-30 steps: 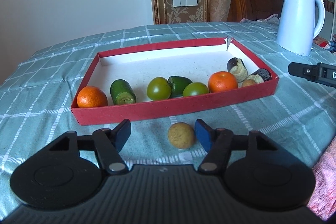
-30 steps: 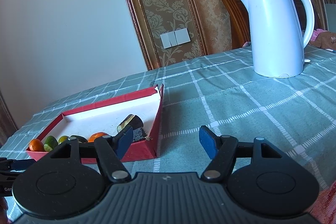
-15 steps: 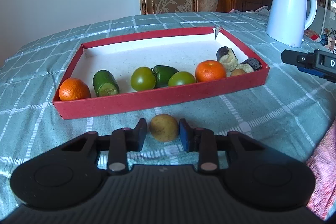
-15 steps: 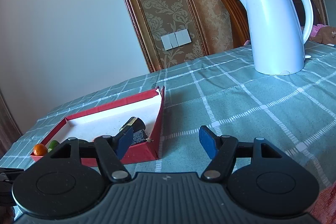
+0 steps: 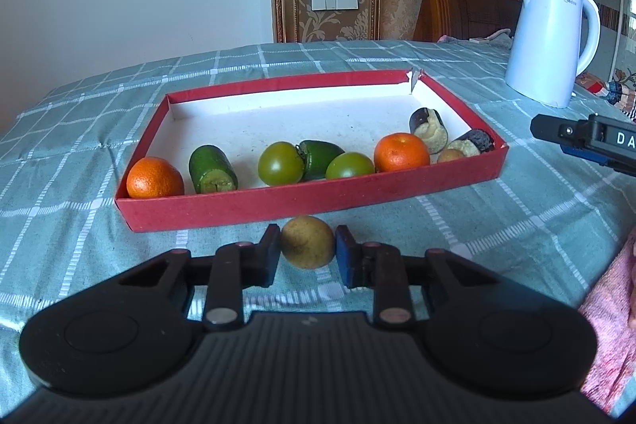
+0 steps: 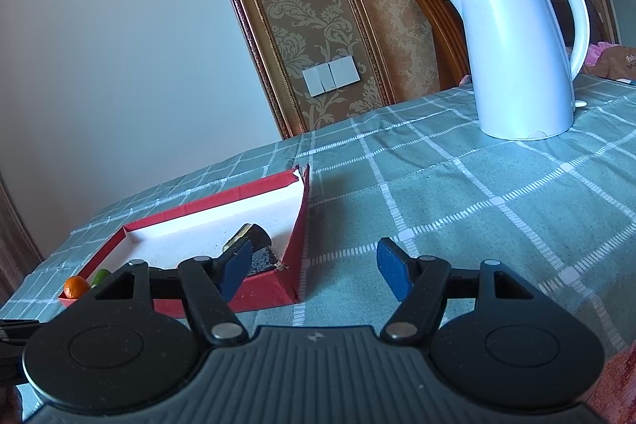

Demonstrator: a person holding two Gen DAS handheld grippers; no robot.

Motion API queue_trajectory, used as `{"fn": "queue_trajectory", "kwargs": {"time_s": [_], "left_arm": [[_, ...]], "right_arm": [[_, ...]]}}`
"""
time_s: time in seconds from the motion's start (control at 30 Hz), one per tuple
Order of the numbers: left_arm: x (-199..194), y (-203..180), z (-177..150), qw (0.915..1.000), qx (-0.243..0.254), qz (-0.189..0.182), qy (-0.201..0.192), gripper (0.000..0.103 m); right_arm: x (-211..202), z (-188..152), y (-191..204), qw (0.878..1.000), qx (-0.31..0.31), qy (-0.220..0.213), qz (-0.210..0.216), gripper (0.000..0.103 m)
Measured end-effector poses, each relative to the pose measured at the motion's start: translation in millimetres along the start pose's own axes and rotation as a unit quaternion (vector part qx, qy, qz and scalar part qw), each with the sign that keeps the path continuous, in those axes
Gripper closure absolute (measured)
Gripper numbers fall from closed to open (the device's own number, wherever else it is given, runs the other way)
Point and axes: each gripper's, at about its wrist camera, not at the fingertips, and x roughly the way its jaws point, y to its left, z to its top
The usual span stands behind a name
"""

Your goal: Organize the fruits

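Left gripper (image 5: 308,255): clamping down on the brown round fruit (image 5: 307,241), a pad pressing on each side of it.
Brown round fruit: sitting just in front of the red tray's (image 5: 302,199) near wall, outside the tray, over the checked tablecloth (image 5: 516,217). I cannot tell whether it is touching the cloth.
Right gripper (image 6: 314,275): hanging released, jaws standing apart with only tablecloth between them, nothing gripped.
Right gripper, seen from the left: poking in at the right edge (image 5: 584,142), beside the tray's right end and apart from it.
Red tray: lying flat on the cloth, white inside, with the produce lining up along its near wall.
Far left of the row: an orange (image 5: 155,178) tucking into the corner.
Next along: a cut green cucumber piece (image 5: 212,169), its cut face pointing toward us.
Middle: two green tomatoes (image 5: 280,163) sitting on either side of a dark green pepper (image 5: 320,157).
Right of those: a second orange (image 5: 401,152).
Right end: two cut eggplant pieces (image 5: 429,126) crowding the corner, with a small brown fruit (image 5: 450,155) nestling beside them.
White kettle (image 6: 520,54): standing upright on the cloth, well apart from the tray, beyond its right end.
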Motion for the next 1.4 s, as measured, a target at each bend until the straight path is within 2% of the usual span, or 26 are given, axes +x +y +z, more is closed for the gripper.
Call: {"fn": "queue_trajectory", "kwargs": {"time_s": [0.2, 0.53, 0.6, 0.67, 0.73, 0.8, 0.9, 1.07, 1.23, 1.4], "left_arm": [[-15, 11, 12, 0.9995, 0.001, 0.011, -0.029, 0.076], [9, 19, 59, 0.9971, 0.013, 0.05, -0.055, 0.076], [16, 19, 63, 0.9972, 0.013, 0.056, -0.048, 0.068], [18, 21, 63, 0.9954, 0.001, 0.08, -0.053, 0.024], [11, 23, 57, 0.9934, -0.002, 0.092, -0.069, 0.012], [6, 24, 51, 0.9932, 0.0, 0.095, -0.067, 0.01], [-2, 29, 36, 0.9925, -0.007, 0.104, -0.064, 0.0], [-4, 36, 10, 0.9907, -0.032, 0.126, -0.041, 0.0], [6, 46, -2, 0.99, -0.056, 0.129, -0.008, 0.0], [2, 54, -6, 0.9899, -0.077, 0.119, -0.012, 0.0]], "right_arm": [[0, 0, 1, 1.0, 0.001, -0.001, 0.0, 0.034], [0, 0, 1, 1.0, 0.002, 0.0, 0.003, 0.034], [0, 0, 0, 1.0, 0.003, 0.001, 0.003, 0.034], [0, 0, 0, 1.0, 0.006, 0.002, 0.004, 0.034], [0, 0, 0, 1.0, 0.006, 0.001, 0.004, 0.034], [1, 0, 1, 1.0, 0.005, 0.001, 0.003, 0.034], [1, 0, 2, 1.0, 0.002, 0.002, 0.001, 0.034], [2, 0, 3, 1.0, -0.004, 0.004, -0.005, 0.032], [3, 0, 5, 1.0, -0.013, 0.009, -0.014, 0.032], [5, 0, 10, 0.999, -0.027, 0.015, -0.024, 0.032]]}}
